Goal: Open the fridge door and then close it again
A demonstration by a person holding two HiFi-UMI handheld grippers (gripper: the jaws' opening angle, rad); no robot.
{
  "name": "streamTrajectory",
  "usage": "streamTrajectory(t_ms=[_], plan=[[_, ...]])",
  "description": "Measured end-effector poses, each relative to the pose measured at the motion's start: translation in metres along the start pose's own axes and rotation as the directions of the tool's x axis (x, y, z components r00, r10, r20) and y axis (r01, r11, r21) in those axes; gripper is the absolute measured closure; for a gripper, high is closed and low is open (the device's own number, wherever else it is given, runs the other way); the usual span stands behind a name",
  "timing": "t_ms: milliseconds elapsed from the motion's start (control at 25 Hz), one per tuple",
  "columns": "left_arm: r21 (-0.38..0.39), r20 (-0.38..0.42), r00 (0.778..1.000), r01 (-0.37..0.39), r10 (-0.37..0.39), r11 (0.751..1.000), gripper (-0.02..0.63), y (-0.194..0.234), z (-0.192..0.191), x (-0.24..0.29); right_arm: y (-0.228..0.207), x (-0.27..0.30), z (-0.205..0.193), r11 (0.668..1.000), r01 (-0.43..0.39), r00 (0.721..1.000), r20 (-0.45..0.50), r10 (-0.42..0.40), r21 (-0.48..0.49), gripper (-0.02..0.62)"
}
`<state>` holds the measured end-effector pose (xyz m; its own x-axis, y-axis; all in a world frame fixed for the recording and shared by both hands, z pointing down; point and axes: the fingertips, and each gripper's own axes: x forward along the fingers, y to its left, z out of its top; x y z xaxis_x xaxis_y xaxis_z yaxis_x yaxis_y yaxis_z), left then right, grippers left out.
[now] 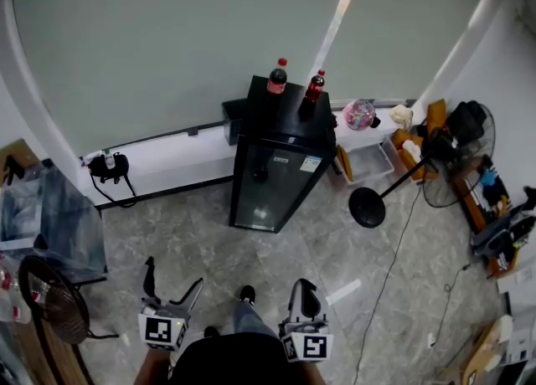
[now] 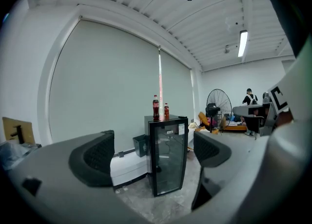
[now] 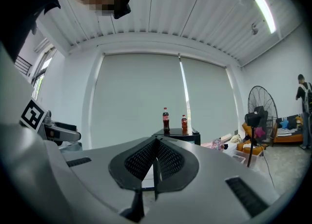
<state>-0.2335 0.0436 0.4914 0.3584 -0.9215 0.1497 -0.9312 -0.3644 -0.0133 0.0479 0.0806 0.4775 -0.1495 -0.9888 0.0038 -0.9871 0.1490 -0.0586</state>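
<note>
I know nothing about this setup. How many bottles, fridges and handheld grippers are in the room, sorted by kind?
Bottles: 2, the taller bottle and the shorter bottle, both on top of the fridge
Fridge: 1
Handheld grippers: 2, the left gripper and the right gripper
Total: 5

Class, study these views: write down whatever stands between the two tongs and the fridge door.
Nothing visible does. Only bare floor lies between the left tongs, the right tongs and the fridge door. A fan's round base stands off to the right in the head view, beside the path.
</note>
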Motion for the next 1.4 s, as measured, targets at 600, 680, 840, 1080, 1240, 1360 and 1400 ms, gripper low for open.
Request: streamTrajectory(t_ms=[600, 680, 840, 1080, 1240, 1360, 1400], plan=[[-0.012, -0.05, 0.999, -0.017, 0.016, 1.0, 0.115, -0.042, 0.024, 0.135, -0.099, 0.108, 0.008, 0.998, -0.069, 0.997, -0.045, 0.069, -0.01, 0.586], [-0.004, -0.05, 0.999, -0.021, 0.021, 1.0, 0.115, -0.044, 0.024, 0.146, -0.107, 0.117, 0.007, 0.996, -0.082, 0.996, -0.041, 0.081, -0.02, 0.586], [0.005, -0.057, 0.998, -0.018, 0.018, 1.0, 0.115, -0.042, 0.017, 0.169, -0.117, 0.128, 0.005, 0.997, -0.082, 0.995, -0.051, 0.081, -0.017, 0.586], [-0.022, -0.062, 0.998, 0.018, -0.019, 1.0, 0.115, -0.036, 0.006, 0.207, -0.124, 0.141, -0.002, 0.999, -0.041, 0.996, -0.078, 0.04, -0.021, 0.586], [-0.015, -0.081, 0.995, 0.065, -0.066, 0.998, 0.117, -0.025, -0.008, 0.233, -0.118, 0.153, 0.002, 1.0, 0.006, 0.997, -0.074, -0.007, -0.022, 0.586], [-0.003, -0.123, 0.988, 0.095, -0.095, 0.995, 0.117, -0.013, -0.027, 0.253, -0.115, 0.158, 0.0, 0.999, 0.036, 0.998, -0.045, -0.037, -0.023, 0.586], [-0.005, -0.141, 0.985, 0.102, -0.102, 0.995, 0.12, -0.008, -0.036, 0.261, -0.114, 0.159, -0.001, 0.998, 0.054, 0.997, -0.049, -0.054, -0.017, 0.586]])
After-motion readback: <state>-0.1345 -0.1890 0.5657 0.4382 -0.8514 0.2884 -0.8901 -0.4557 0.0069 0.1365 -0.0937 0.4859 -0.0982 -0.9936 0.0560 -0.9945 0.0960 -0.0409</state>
